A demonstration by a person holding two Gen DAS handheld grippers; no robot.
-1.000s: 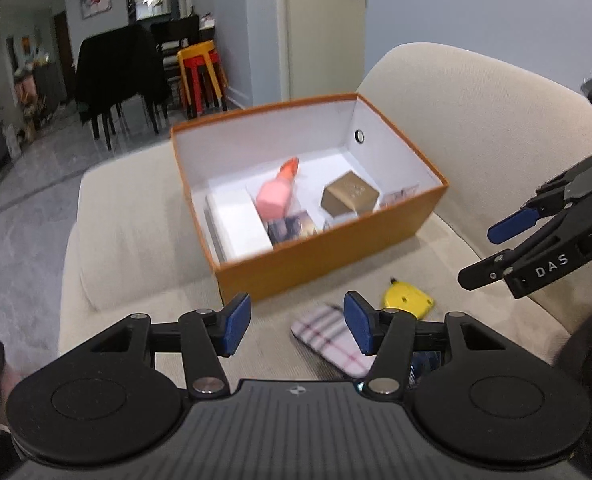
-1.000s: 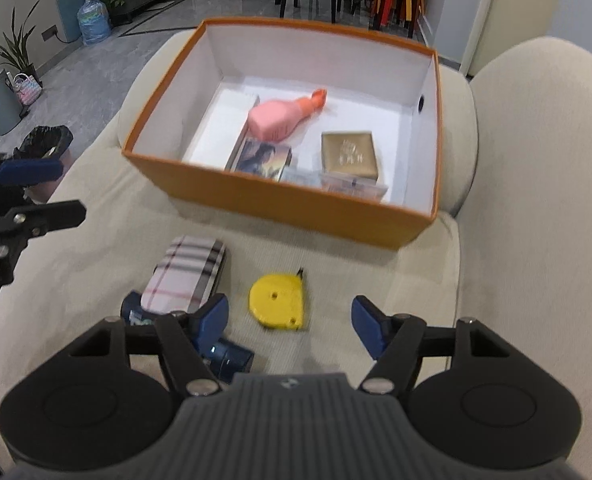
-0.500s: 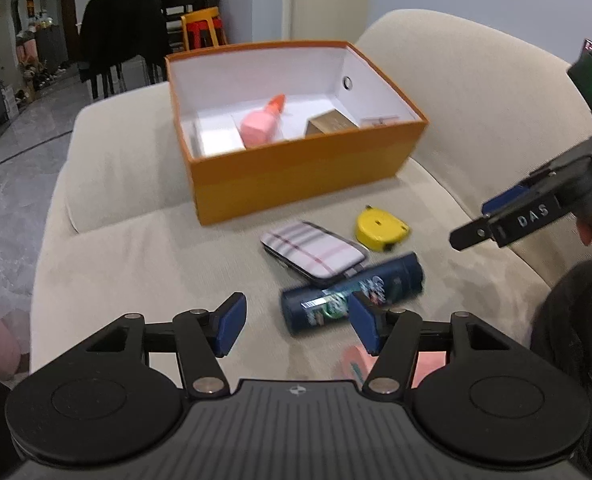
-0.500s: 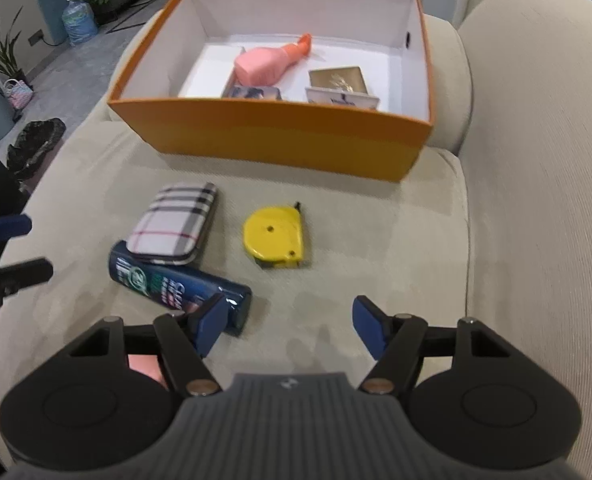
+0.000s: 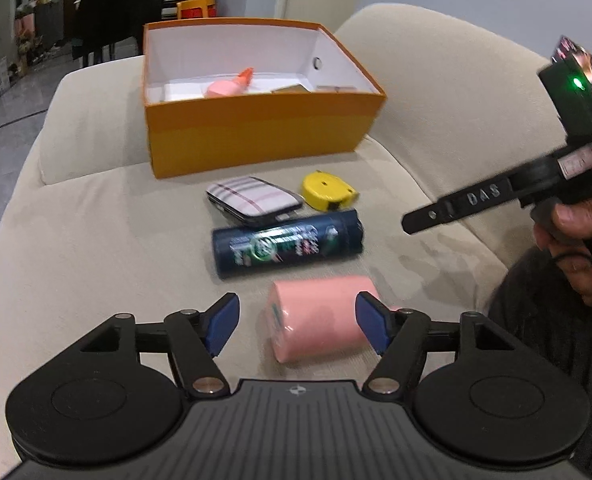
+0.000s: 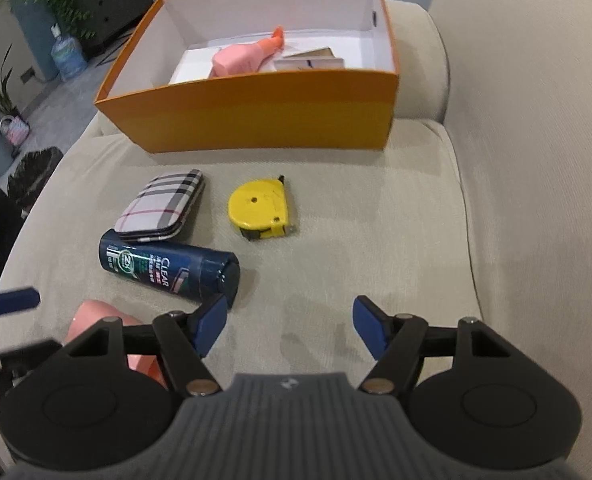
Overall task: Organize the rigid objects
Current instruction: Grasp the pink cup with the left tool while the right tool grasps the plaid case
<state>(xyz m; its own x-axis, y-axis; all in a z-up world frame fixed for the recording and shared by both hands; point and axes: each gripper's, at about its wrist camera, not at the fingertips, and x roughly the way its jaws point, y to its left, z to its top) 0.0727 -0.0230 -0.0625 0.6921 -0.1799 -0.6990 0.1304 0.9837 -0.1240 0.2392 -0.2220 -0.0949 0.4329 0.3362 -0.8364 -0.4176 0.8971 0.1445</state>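
Note:
An orange box (image 5: 255, 136) (image 6: 263, 120) sits on the beige sofa and holds a pink spray bottle (image 6: 247, 58) and small boxes. In front of it lie a plaid case (image 5: 251, 204) (image 6: 161, 206), a yellow tape measure (image 5: 326, 190) (image 6: 261, 210), a dark blue shampoo bottle (image 5: 287, 242) (image 6: 167, 266) and a pink cylinder (image 5: 320, 322) (image 6: 95, 316). My left gripper (image 5: 298, 328) is open, its fingers on either side of the pink cylinder without touching. My right gripper (image 6: 289, 330) is open and empty above bare cushion right of the shampoo bottle.
The sofa backrest (image 6: 536, 120) rises on the right. The right gripper and the hand holding it show at the right of the left wrist view (image 5: 496, 200). Beyond the sofa are a grey floor, plants (image 6: 67, 8) and dark chairs (image 5: 111, 12).
Both grippers have pulled back and down from the box. The shampoo bottle and pink cylinder have come into view. My left gripper now straddles the pink cylinder.

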